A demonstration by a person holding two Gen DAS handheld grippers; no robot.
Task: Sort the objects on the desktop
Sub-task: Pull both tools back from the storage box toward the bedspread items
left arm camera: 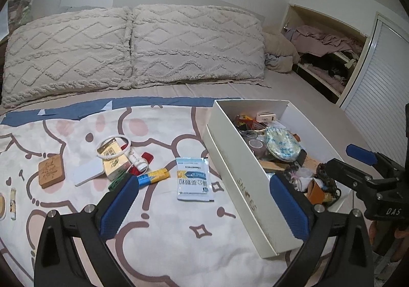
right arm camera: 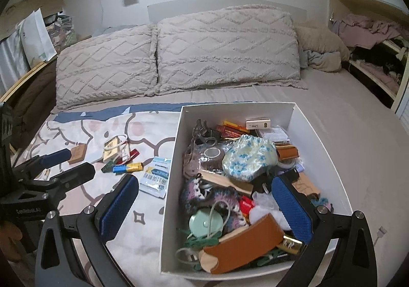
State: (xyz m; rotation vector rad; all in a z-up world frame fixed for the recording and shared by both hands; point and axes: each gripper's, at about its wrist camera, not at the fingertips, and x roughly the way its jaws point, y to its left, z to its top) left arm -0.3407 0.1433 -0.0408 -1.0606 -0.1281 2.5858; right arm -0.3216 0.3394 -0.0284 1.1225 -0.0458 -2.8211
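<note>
left of the white box, sachet lengthwise toward the pillows; both grippers spread, empty

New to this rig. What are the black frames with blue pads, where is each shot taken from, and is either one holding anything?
There is no robot here. A person holds a two-finger gripper in each hand, and each carries a fisheye camera looking forward along its fingers.

One picture is from the left gripper, over a cartoon-print blanket on a bed. The other is from the right gripper, over a white cardboard box full of small items. The blue ribbed pads line the fingers. Each camera also catches the other gripper at its edge.

Loose on the blanket lie a white-and-blue sachet, a blue-and-yellow tube, a brown wooden square block and a white plastic ring.

Both grippers are open and hold nothing.
</note>
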